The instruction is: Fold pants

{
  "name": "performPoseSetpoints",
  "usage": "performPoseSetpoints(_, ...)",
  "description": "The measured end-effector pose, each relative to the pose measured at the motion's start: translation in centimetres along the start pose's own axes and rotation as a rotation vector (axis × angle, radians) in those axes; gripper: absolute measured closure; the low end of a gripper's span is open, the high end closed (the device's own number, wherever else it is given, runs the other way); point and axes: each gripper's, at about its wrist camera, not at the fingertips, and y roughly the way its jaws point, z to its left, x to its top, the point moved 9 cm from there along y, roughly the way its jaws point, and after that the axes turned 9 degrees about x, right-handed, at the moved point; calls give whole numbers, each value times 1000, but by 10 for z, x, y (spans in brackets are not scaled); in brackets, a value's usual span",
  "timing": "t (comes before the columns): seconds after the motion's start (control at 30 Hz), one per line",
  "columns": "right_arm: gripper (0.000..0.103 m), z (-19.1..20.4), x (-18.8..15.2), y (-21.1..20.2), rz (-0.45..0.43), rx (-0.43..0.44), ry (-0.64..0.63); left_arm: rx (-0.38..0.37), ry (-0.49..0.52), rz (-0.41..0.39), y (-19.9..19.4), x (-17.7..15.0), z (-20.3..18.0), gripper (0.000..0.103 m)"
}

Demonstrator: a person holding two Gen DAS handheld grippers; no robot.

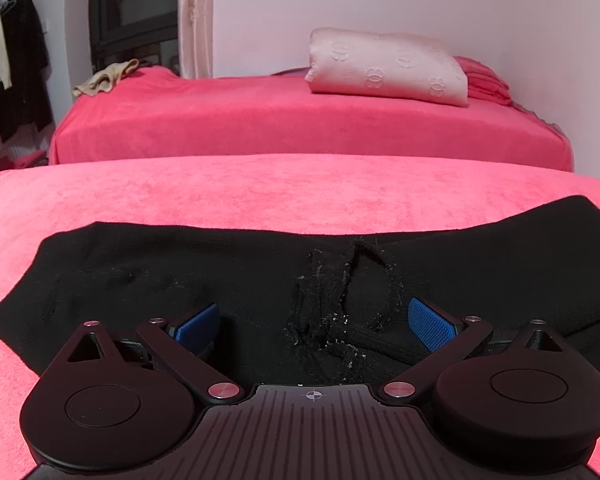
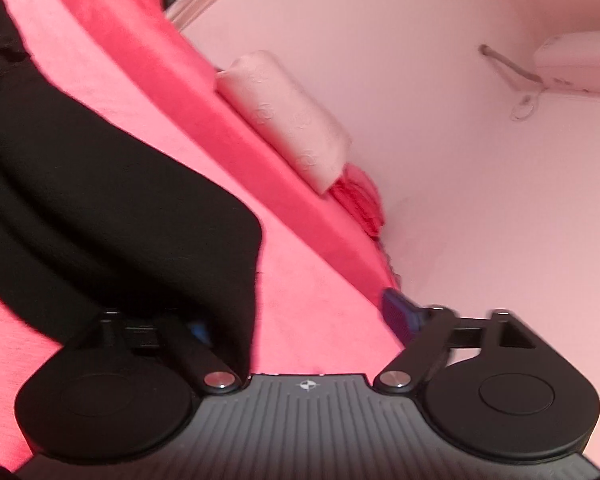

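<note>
Across the lower middle of the left wrist view, the black pants (image 1: 220, 280) lie flat on the pink bed (image 1: 260, 192). Left gripper (image 1: 316, 324) hovers spread over the frayed crotch; right gripper (image 2: 300, 316) gapes, one pad behind cloth. Closing now risks pinching a single layer and dragging the fold askew.

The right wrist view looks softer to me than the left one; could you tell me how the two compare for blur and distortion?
Left wrist view: sharp, lint on the pants is crisp, fisheye bows the bed edge. Right wrist view: tilted and motion-smeared, pants edge and pillow soft.
</note>
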Motion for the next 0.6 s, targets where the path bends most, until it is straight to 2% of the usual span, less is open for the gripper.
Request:
performPoseSetpoints(0.03,31,7,6,1,-25,22,-41,-2,-3,2,0,0,0,0)
performPoseSetpoints(0.1,29,17,13,-3,-71,-12,-136,-5,-9,7,1,0,1,0)
performPoseSetpoints(0.17,26,16,11,-1,-79,-5,-144,-7,-10,8,2,0,1,0)
performPoseSetpoints(0.2,19,7,9,4,-81,-2,-112,-8,-10,8,2,0,1,0)
performPoseSetpoints(0.23,9,-8,4,11,-60,-37,-65,-13,-10,7,2,0,1,0)
performPoseSetpoints(0.27,9,-25,-3,19,-30,-33,18,-17,-8,8,2,0,1,0)
performPoseSetpoints(0.33,9,-38,-13,28,25,32,161,-16,0,8,2,0,-1,0)
performPoseSetpoints(0.37,10,-37,-13,25,25,30,150,-14,3,6,2,0,-1,0)
performPoseSetpoints(0.43,20,-25,-6,20,4,1,37,-12,2,8,3,0,-1,0)
performPoseSetpoints(0.47,22,-20,-5,17,3,6,0,-13,-1,10,3,-1,-1,0)
performPoseSetpoints(0.6,16,-11,-2,0,-3,53,-108,-20,-13,17,4,-1,1,0)
